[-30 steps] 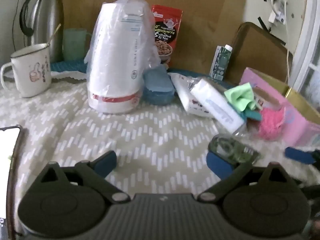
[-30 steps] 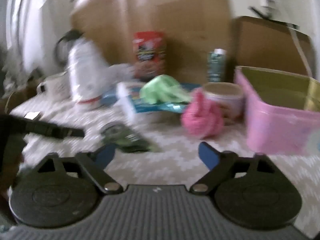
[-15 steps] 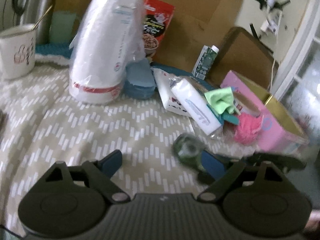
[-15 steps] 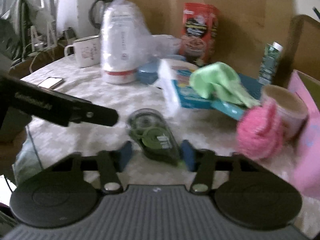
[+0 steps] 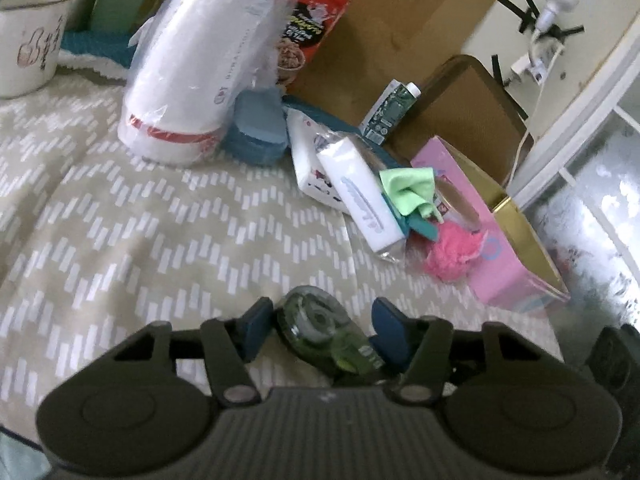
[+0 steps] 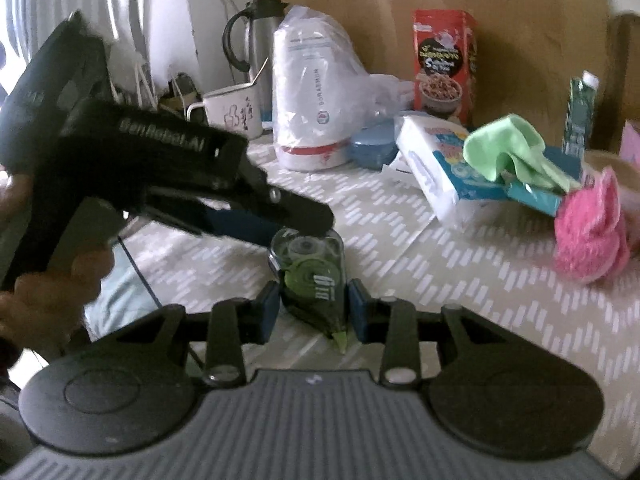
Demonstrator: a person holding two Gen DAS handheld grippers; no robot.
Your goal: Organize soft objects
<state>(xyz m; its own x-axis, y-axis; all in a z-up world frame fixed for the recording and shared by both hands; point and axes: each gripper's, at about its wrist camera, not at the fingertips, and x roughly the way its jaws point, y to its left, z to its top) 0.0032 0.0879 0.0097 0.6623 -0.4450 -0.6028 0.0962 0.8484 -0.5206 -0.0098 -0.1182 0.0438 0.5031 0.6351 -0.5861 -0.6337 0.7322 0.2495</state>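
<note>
**Sorting barely begun; both grippers on the tape dispenser**

The green tape dispenser (image 6: 310, 276) lies on the chevron cloth (image 5: 132, 236), in front of the soft things, and both tools work on it. The right gripper (image 6: 313, 312) is clenched on its narrow end, pads against both sides. The left gripper (image 5: 320, 326) has the round end between its fingers and its jaws are closing; whether the pads already press is hard to say, as a gap seems to show beside the left one.

Beyond the dispenser, the pink knitted ball (image 6: 592, 236) sits on the cloth, the green cloth (image 6: 508, 152) is draped over a tissue pack (image 6: 432, 160) behind it, and the pink box (image 5: 508, 256) stands just past the ball. By my reading, none of the soft things has been put away.

The box interior is only partly visible in the left view and cut off in the right, so its contents cannot be told. A cup-like rim behind the ball is blurred.
</note>
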